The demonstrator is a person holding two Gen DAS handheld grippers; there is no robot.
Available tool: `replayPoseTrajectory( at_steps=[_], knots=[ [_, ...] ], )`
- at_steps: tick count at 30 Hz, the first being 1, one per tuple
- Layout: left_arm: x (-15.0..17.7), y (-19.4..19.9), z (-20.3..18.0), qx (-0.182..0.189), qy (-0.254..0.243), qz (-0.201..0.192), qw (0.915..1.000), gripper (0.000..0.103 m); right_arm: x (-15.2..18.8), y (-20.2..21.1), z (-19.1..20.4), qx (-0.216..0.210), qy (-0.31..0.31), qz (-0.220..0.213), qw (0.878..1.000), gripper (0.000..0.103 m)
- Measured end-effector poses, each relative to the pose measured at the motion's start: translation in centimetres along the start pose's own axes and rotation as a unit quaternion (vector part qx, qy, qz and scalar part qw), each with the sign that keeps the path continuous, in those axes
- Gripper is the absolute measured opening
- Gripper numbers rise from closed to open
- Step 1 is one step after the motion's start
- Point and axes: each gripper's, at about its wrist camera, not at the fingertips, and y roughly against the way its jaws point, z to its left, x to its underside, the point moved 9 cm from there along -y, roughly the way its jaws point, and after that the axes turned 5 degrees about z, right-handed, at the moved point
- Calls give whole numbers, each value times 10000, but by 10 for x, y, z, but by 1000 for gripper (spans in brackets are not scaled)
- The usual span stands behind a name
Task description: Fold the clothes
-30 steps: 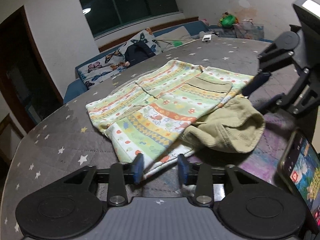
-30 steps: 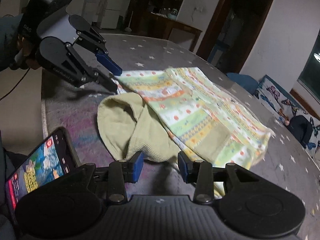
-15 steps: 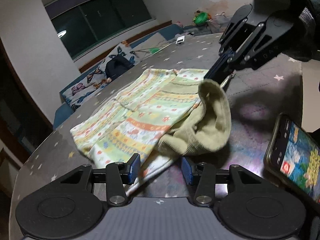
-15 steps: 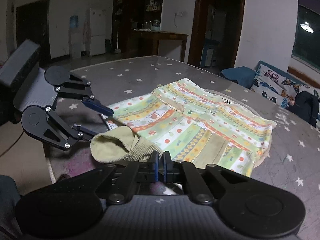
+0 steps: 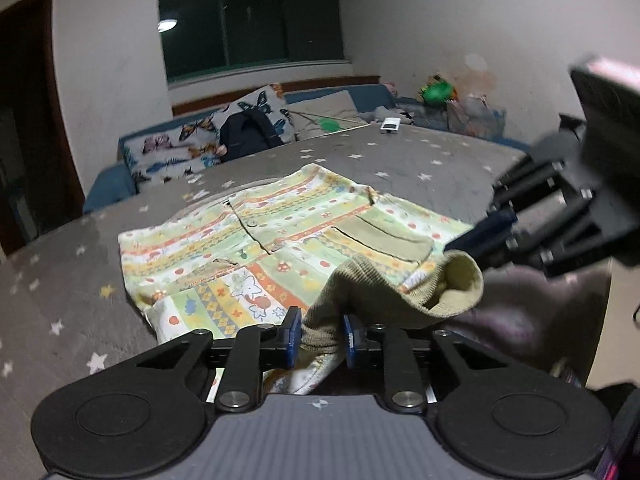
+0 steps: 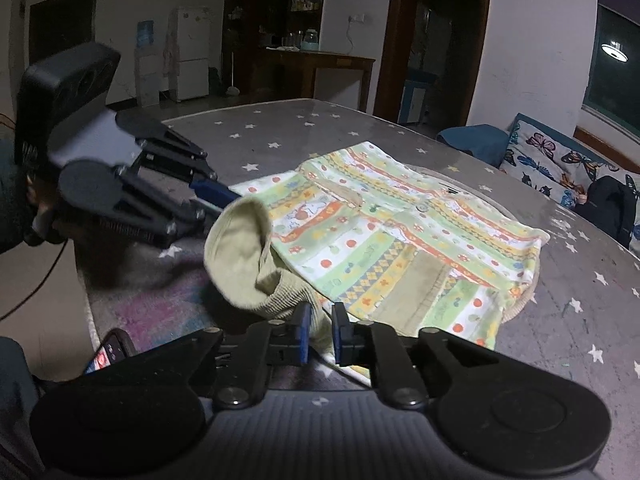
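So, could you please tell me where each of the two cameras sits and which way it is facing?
Left wrist: rides on the left gripper, looking along its fingers over the patterned garment toward the window and sofa; the right gripper shows at right.
Right wrist: rides on the right gripper, facing the doorway and fridge; the left gripper shows at left.
Shared: both see the garment, its olive ribbed hem pinched from opposite sides, and the starred table.

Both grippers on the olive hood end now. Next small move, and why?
Probably carry the olive hood forward over the patterned garment and lay it flat. The right gripper and left gripper both pinch its ribbed edge, and it is lifted and bunched at the near end while the rest lies spread on the star-print table.
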Motion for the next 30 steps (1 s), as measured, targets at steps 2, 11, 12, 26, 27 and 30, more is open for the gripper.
replayPoseTrajectory(
  at_steps=[2,11,12,26,27,30],
  knots=[
    [-3,0,2,35,123,23,9999,24,3,0,-2,23,-23,27,10000,25],
    [-6,-3,6,36,263,126,9996,24,23,-1,-1,109,111,256,9996,36],
    [-6,-3,6,42,282,137,9995,24,25,-2,-1,117,131,277,9995,36],
    [-8,-4,6,51,341,209,9992,24,16,-12,15,49,344,159,9993,42],
    [-8,-4,7,52,337,213,9992,24,15,-12,16,47,342,138,9993,42],
    [-8,-4,7,55,344,211,9992,24,12,-13,16,62,329,102,9994,42]
  ],
)
